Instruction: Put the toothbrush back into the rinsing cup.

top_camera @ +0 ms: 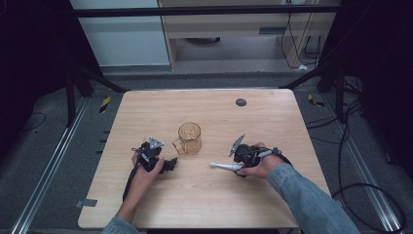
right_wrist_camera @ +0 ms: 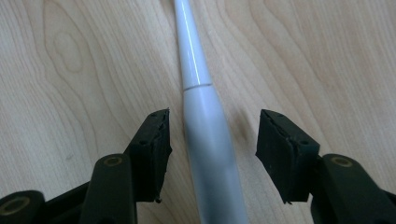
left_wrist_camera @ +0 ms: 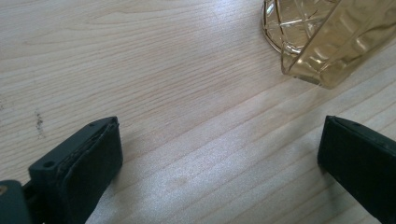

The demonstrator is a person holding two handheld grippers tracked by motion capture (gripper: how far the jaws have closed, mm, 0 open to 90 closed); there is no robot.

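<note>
Right hand-held gripper (right_wrist_camera: pixel 212 154) straddles the white toothbrush (right_wrist_camera: pixel 205 140) lying flat on the counter (top_camera: pixel 204 195) right of the amber mug (top_camera: pixel 189 138), pads not yet touching; the round handle may roll aside; left hand-held gripper (left_wrist_camera: pixel 219 154) wide, empty.

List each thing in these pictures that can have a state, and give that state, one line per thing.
Amber glass mug: upright on the table, empty.
White toothbrush handle: lying flat between the right gripper's jaws, not clamped.
Left gripper: open, nothing between its jaws.
Right gripper: open.
</note>
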